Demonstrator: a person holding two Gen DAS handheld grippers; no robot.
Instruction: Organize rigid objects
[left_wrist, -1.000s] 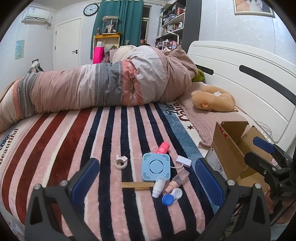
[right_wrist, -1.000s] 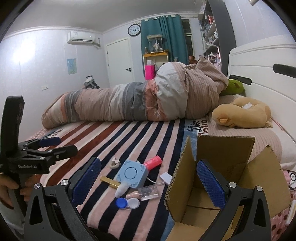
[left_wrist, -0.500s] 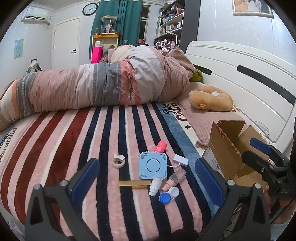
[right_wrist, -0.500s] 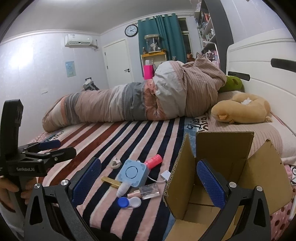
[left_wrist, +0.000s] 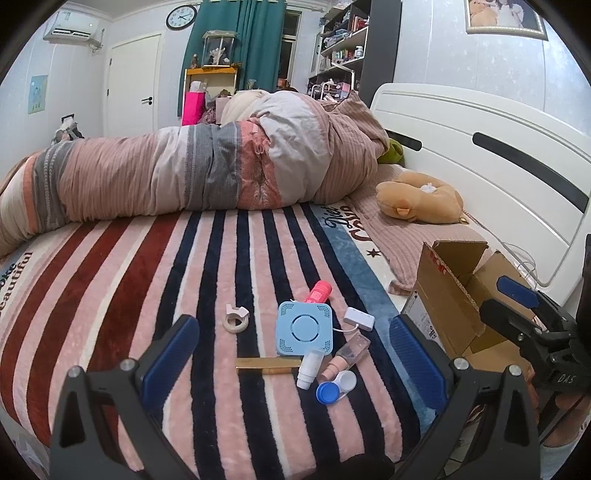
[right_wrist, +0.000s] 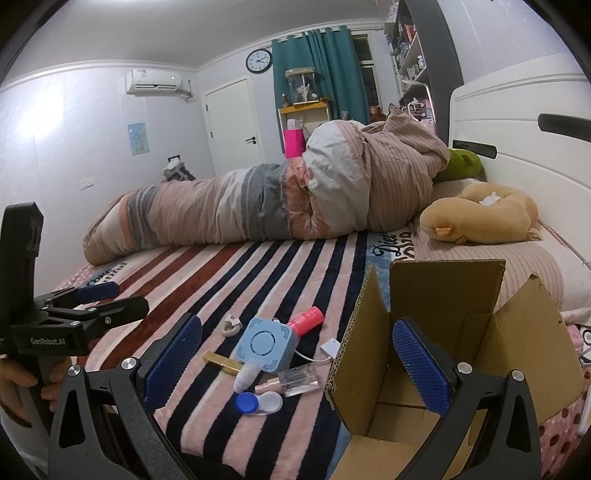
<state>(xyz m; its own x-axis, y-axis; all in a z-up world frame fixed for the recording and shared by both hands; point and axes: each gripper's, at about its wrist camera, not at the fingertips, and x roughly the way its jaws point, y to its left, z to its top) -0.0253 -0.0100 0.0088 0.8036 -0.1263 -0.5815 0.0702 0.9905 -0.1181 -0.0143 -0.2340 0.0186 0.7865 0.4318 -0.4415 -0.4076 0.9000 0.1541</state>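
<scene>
Nearer now; square pale-blue box (left_wrist: 305, 329)

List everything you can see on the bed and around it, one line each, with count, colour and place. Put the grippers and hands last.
square device: 1, light blue, middle of the clutter on the striped blanket
tube: 1, coral pink, just behind the device
tape roll: 1, cream, left of the device
adapter: 1, white, right of the device
gold bar: 1, gold, in front of the device
small bottle: 1, white, in front of the device
clear bottle: 1, clear, beside the white bottle
lens case: 1, blue and white, nearest
cardboard box: 1, brown, open, right
plush toy: 1, tan, by the headboard
quilt: 1, pink-grey, far side
left gripper: open
right gripper: open
hand: 1, on the left handle
</scene>
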